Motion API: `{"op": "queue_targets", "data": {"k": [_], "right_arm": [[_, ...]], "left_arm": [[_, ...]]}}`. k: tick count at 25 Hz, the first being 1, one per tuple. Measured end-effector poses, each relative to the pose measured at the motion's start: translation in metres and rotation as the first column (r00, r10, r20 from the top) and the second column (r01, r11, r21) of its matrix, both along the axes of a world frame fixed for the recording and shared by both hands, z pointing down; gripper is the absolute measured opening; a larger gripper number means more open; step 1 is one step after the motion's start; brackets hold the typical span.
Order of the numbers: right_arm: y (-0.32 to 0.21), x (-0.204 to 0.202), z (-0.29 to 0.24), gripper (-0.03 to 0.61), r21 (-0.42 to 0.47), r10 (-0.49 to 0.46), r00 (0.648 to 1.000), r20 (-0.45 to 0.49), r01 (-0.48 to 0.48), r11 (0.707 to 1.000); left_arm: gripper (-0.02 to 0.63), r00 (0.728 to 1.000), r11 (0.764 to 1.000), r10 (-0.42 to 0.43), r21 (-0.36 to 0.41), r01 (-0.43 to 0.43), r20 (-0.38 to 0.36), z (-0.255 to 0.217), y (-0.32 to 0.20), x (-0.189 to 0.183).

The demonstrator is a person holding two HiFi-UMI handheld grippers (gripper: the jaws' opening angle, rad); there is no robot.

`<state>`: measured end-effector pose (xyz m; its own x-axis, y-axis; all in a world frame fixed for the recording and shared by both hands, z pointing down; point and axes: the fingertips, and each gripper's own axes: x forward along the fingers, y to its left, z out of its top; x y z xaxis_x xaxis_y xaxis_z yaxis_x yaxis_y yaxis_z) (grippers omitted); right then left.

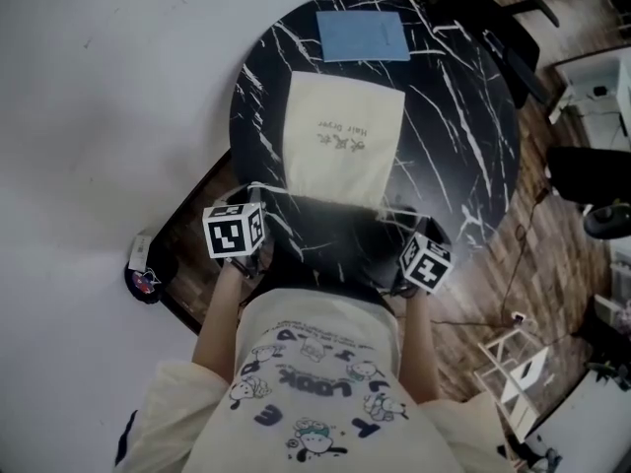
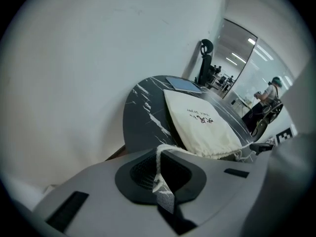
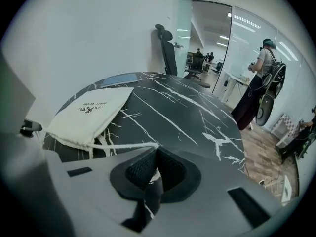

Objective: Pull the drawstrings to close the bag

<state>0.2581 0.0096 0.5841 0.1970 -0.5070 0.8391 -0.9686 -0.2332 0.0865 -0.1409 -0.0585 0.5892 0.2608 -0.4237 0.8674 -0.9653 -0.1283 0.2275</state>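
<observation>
Now, the cream fabric drawstring bag (image 1: 340, 136) lies flat on the round black table with white marble veins (image 1: 463, 116). Its printed side is up and its mouth is turned toward the person, close to the table's near edge. Both grippers sit just short of that mouth, one off each corner. Neither touches the cloth; only cord joins them to it.

The left gripper (image 2: 159, 180) has its jaws closed tight on the left white cord drawstring (image 2: 159, 157). The cord rises out of the pinch, bends over the front of the jaws and runs off to the bag's hem, which looks a little puckered there.

The right gripper (image 3: 154, 174) is likewise fully closed. The right white cord drawstring (image 3: 126, 146) stretches from the bag's mouth across the tabletop and dips in between the pads. The pinched part is mostly in shadow, so only a sliver of white seems to show there.

From the head view both cords lead outward from the mouth's corners, one to each side, fairly straight.

Beyond the bag's closed end, a flat blue rectangular pad (image 1: 363, 35) lies at the far edge of the table, apart from the bag. A black high-backed office chair (image 3: 168, 48) stands behind the table.
</observation>
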Motion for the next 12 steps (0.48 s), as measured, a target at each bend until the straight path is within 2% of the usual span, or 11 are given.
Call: {"op": "queue_targets", "data": {"k": [2,7,9,10,11,12], "right_arm": [[0.001,-0.008,0.005,0.015,-0.006,-0.023,0.999,0.025,0.023,1.000],[0.010,-0.026,0.013,0.018,-0.039,-0.070,0.997,0.031,0.071,0.997],[0.017,-0.030,0.014,0.028,-0.039,-0.063,0.996,0.061,0.066,0.997],[0.019,-0.031,0.013,0.089,-0.036,-0.062,0.995,0.076,0.065,0.997],[0.021,-0.032,0.011,0.207,-0.032,-0.064,0.994,0.090,0.067,0.997],[0.022,-0.033,0.010,0.227,-0.028,-0.069,0.993,0.099,0.073,0.997]], "left_arm": [[0.041,0.999,0.999,0.044,0.015,-0.045,0.021,0.001,0.002,0.007],[0.044,0.996,0.997,0.073,0.016,-0.074,0.045,0.007,0.013,0.010],[0.068,0.995,0.996,0.085,0.013,-0.085,0.043,0.008,0.019,0.007],[0.127,0.995,0.996,0.086,0.008,-0.087,0.041,0.008,0.022,0.005],[0.177,0.996,0.996,0.086,0.002,-0.086,0.038,0.009,0.026,0.003],[0.179,0.996,0.996,0.086,-0.003,-0.086,0.035,0.009,0.029,0.000]]}}
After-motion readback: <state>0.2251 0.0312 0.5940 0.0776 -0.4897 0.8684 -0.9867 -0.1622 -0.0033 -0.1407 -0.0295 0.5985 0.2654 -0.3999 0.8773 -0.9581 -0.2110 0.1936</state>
